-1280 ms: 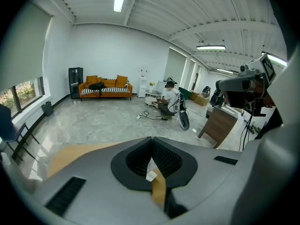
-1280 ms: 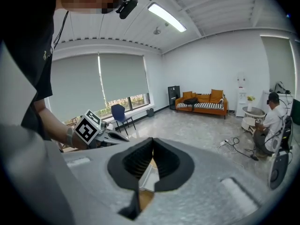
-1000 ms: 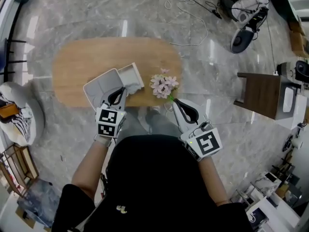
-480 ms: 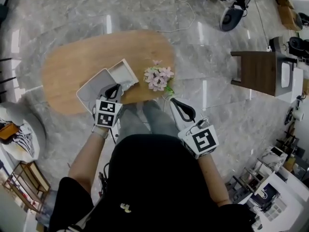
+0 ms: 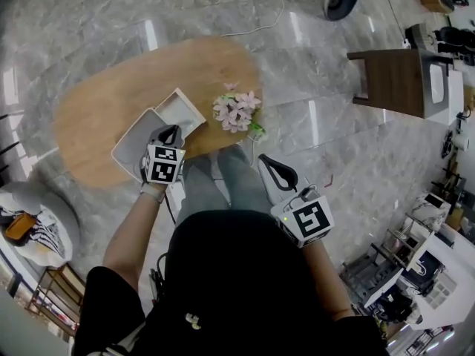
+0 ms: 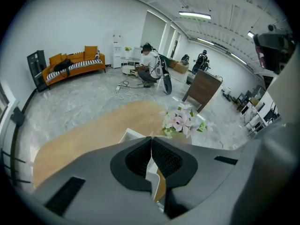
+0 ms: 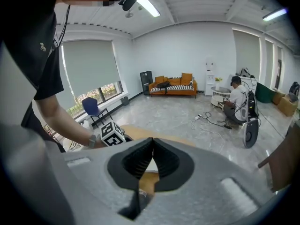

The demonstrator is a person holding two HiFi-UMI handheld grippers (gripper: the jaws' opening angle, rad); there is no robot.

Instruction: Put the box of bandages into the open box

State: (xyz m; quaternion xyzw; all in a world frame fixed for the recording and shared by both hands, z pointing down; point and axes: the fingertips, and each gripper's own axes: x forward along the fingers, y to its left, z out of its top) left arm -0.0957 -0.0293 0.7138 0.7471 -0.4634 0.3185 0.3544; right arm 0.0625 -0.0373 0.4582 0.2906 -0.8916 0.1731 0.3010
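Observation:
A white open box [image 5: 180, 110] with its flat lid [image 5: 134, 134] lies on the near side of the oval wooden table [image 5: 104, 110]. My left gripper [image 5: 171, 131] is shut and empty, its tips over the box's near edge; the box's white corner [image 6: 132, 135] shows just beyond the left gripper [image 6: 151, 140]. My right gripper [image 5: 264, 162] is shut and empty, held off the table's near edge, above the person's legs. In its own view the right gripper [image 7: 152, 143] looks across the table toward the left gripper's marker cube [image 7: 112, 134]. No box of bandages can be made out.
A bunch of pink flowers [image 5: 236, 110] stands on the table just right of the box, also the flowers [image 6: 181, 121] ahead of the left gripper. A dark wooden side table [image 5: 386, 80] stands to the right. Cables [image 5: 245, 6] lie on the marble floor. A person [image 7: 237, 102] crouches far off.
The head camera has swung, so the table sits more tilted in view. The right gripper has drawn a little back from the flowers. Both grippers stay shut.

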